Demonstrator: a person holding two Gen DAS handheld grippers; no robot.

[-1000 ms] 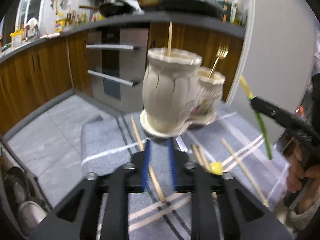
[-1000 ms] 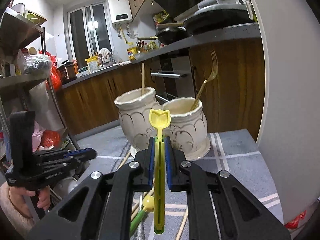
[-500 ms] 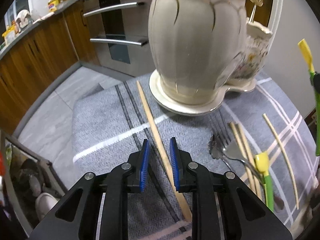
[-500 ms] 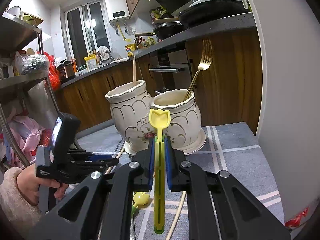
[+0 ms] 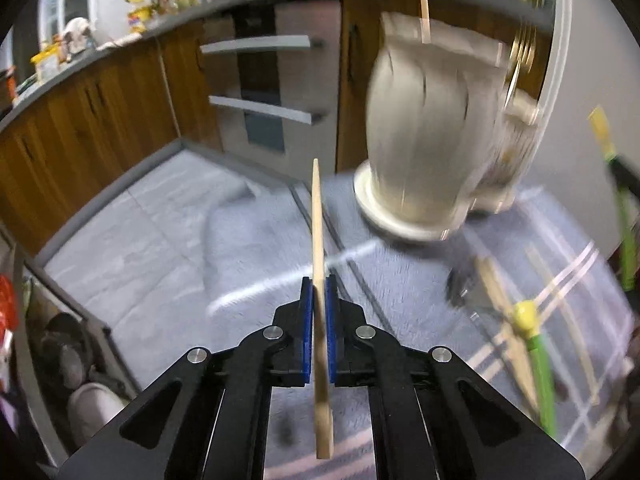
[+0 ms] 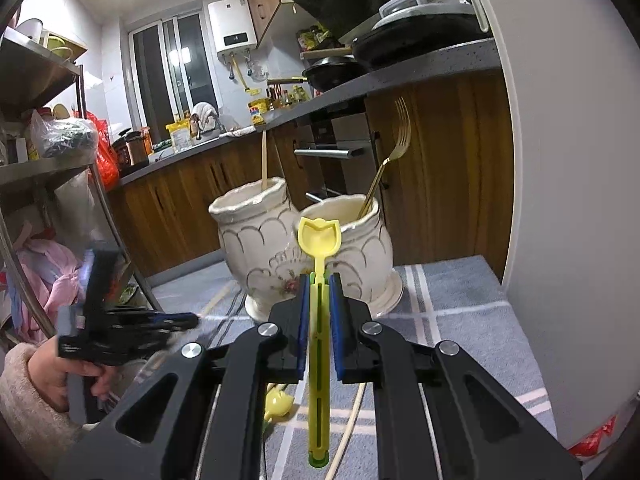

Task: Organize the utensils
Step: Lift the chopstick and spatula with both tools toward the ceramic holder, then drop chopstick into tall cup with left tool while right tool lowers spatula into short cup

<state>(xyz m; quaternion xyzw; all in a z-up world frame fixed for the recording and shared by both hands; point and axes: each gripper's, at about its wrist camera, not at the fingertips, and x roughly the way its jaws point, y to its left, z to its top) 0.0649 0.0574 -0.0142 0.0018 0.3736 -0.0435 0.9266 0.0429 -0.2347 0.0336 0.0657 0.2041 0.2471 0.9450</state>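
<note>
The left gripper (image 5: 319, 308) pinches a wooden chopstick (image 5: 320, 280) pointing toward 12 o'clock, lifted above the grey cloth (image 5: 248, 248). The right gripper (image 6: 319, 300) clamps a yellow spoon (image 6: 319, 240). Beyond, at 1 o'clock, stands the cream utensil holder (image 5: 424, 152).

Both wrist views face the holder (image 5: 432, 128), one blurred.
</note>
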